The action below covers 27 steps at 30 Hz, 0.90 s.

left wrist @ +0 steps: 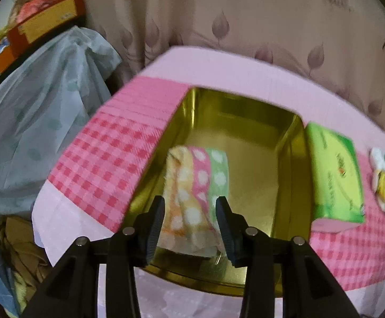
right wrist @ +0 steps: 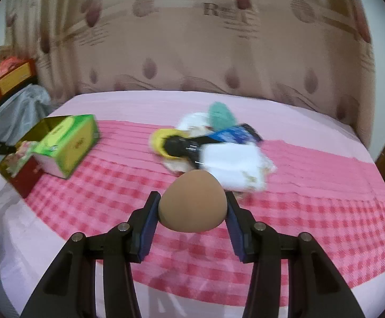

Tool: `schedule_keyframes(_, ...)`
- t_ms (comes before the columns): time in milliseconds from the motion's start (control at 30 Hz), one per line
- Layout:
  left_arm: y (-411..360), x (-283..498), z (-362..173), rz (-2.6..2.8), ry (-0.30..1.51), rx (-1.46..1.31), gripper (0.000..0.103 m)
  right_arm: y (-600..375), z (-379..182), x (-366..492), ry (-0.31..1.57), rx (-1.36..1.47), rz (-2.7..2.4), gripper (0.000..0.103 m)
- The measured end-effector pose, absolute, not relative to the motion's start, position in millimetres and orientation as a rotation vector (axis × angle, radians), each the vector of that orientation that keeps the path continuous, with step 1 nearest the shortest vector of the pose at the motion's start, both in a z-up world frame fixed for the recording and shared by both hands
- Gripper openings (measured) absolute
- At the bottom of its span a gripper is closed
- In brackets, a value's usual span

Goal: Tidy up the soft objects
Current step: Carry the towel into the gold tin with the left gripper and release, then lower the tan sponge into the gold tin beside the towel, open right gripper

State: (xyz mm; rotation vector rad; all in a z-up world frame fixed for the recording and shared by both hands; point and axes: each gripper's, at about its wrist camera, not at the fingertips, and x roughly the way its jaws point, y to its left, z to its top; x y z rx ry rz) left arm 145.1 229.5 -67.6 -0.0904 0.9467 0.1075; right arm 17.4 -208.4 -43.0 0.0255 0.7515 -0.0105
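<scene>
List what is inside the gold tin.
One folded polka-dot towel lies inside the gold tin, toward its left wall; the rest of the floor is bare. The left gripper hides the towel's near edge, and anything beneath the towel is covered.

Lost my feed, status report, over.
Left gripper open over polka-dot towel lying in gold tin. Right gripper shut on tan sponge. Soft pile waiting; path clear.

The left wrist camera looks steeply down, close over the gold tin (left wrist: pixel 245 137) on the pink checked cloth (left wrist: pixel 99 153). The right wrist camera faces across the cloth toward the curtain (right wrist: pixel 192 53); both views share the green box (right wrist: pixel 67 143).
</scene>
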Motion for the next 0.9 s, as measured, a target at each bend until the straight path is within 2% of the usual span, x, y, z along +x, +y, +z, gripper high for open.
schedule_keyframes(400, 270, 93, -47, 0.292, 0.840, -0.142, 0.042, -63, -27, 51, 0.754, -0.086, 0.349, 0.044)
schedule_keyframes(633, 284, 84, -45, 0.341, 0.822, -0.166, 0.042, 31, -18, 66, 0.736, -0.188, 0.526, 0.044)
schedule_keyframes(900, 293, 82, -42, 0.350, 0.805, -0.196, 0.043, 94, -25, 87, 0.759, -0.224, 0.612, 0.044)
